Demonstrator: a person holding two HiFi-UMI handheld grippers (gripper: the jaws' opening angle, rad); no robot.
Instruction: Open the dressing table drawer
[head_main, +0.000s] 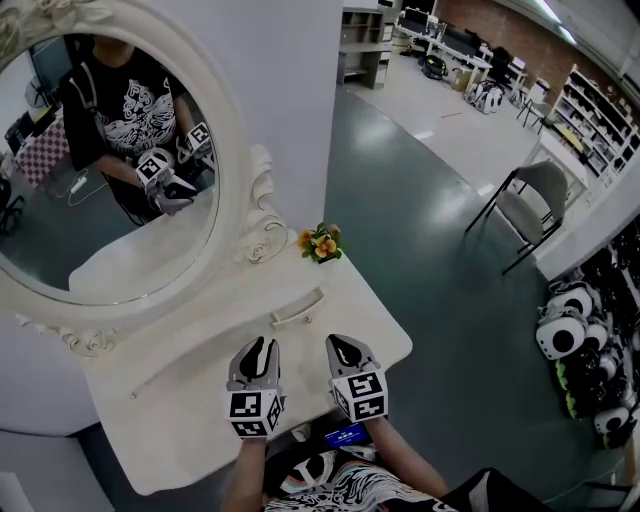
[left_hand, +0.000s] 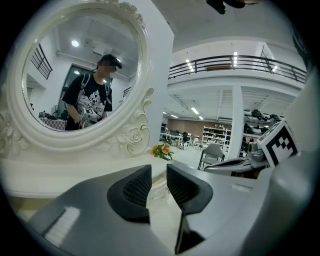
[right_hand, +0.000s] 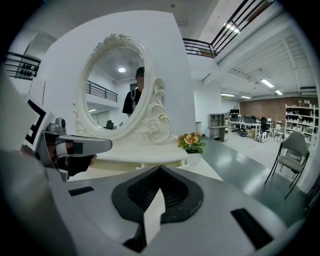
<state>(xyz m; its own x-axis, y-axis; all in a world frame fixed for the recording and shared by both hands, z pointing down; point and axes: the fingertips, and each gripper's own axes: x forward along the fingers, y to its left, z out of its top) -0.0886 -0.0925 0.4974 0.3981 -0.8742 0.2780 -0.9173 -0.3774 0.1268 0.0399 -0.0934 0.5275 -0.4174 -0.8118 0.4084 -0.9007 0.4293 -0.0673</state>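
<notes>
The white dressing table (head_main: 180, 420) stood against the wall, and its worktop (head_main: 200, 400) was bare, so nothing blocked the way in. The big oval mirror (head_main: 90, 200) stood at 12 o'clock and showed the person holding both tools.

The drawer (head_main: 250, 335) sat under the mirror and looked shut, flush with the front. Its curved handle (head_main: 298, 308) stuck out a little so something could hook it.

The left tongs (head_main: 262, 350) hung over the worktop with the jaws partly open and nothing between them. The handle lay at 1 o'clock from them, near but not touching. I think they were open that way to fit round the handle.

The right tongs (head_main: 342, 350) were shut tight and empty, just beside the left. They probably only waited.

A small pot of flowers (head_main: 320, 243) stood at the back corner, out of the drawer's way.
</notes>
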